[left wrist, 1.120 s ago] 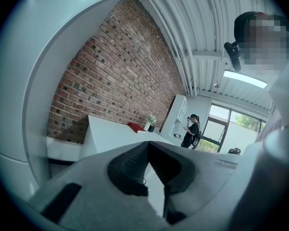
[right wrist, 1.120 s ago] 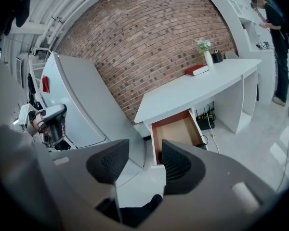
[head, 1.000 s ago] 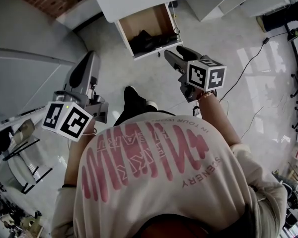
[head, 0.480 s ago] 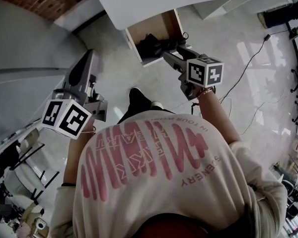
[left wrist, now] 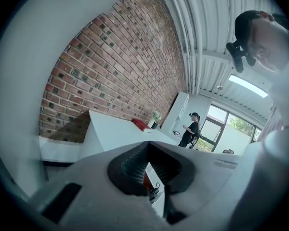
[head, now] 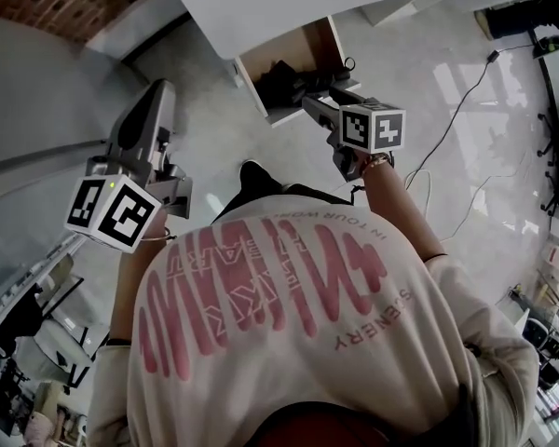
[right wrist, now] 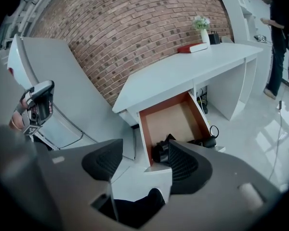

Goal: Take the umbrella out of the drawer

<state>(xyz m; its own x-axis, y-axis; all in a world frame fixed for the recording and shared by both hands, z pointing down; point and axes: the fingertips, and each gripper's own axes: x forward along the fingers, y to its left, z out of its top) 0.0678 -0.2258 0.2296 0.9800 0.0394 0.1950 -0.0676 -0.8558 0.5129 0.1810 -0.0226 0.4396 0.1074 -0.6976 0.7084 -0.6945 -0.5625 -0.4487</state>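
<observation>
Black fabric folded down into a short bundle: the collapsed black umbrella [right wrist: 162, 150] lies at the front end of the open white drawer with a bare wooden bottom [right wrist: 171, 119], under the white tabletop [right wrist: 183, 73]. I judge it light, a soft, slack canopy around a stiff core, with cloth that is likely slick. A hold across the thick middle of the bundle should serve better than one on loose folds. The thin black loop [right wrist: 213, 130] at the drawer's front corner looks like its wrist strap, too flimsy to lift by.

The right tongs [right wrist: 144, 160] have just been opening and stand moderately wide, nothing between them, aimed down at the drawer. The left tongs [left wrist: 148, 148] are drawn together on nothing.

Only the right gripper view shows the drawer's inside, though its own jaw hides part of the umbrella. The head view shows the right tongs near the drawer front and the left tongs well apart to the side. The left gripper view gives mostly red brick wall [left wrist: 115, 66] and a mere sliver of the drawer.
</observation>
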